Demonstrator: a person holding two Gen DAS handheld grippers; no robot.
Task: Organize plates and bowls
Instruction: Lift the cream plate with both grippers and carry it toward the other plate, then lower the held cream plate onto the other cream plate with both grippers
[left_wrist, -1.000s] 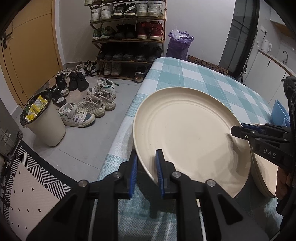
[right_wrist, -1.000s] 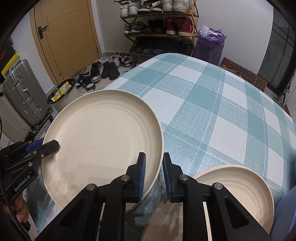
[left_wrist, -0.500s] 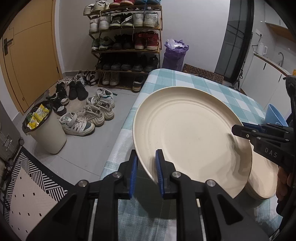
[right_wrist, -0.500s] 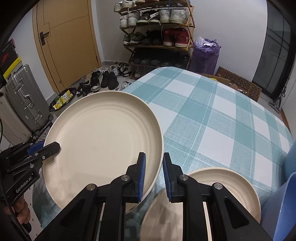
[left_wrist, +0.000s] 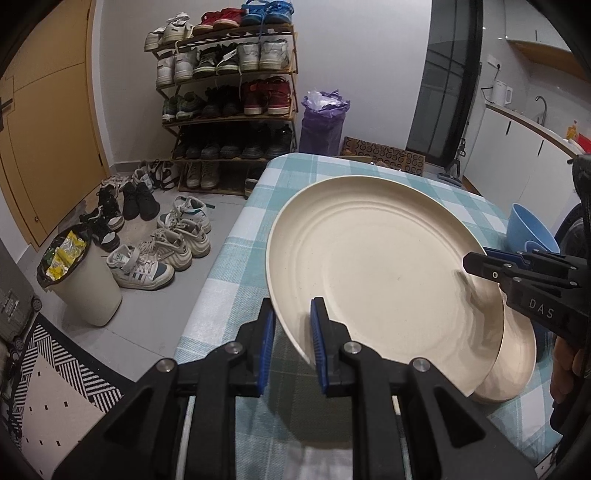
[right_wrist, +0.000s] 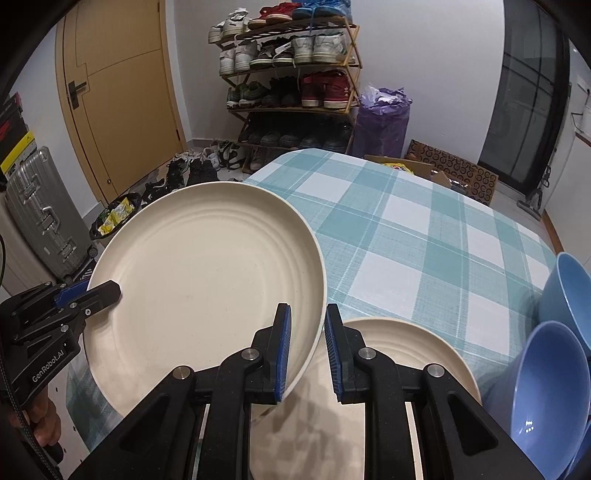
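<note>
While gripped at opposite rims, a large cream plate (left_wrist: 376, 266) is held above the checked tablecloth (right_wrist: 424, 236).
Its rim is pinched by the narrowly parted jaws of the left gripper (left_wrist: 292, 345) and right gripper (right_wrist: 308, 349); a smaller plate (right_wrist: 406, 354) lies below.

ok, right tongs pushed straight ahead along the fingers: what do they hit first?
The large cream plate itself: its rim already sits between the right tongs, so going on only drives the rim deeper. Past it lies the checked tablecloth. The smaller plate lies below that line, though depth is unclear.
</note>
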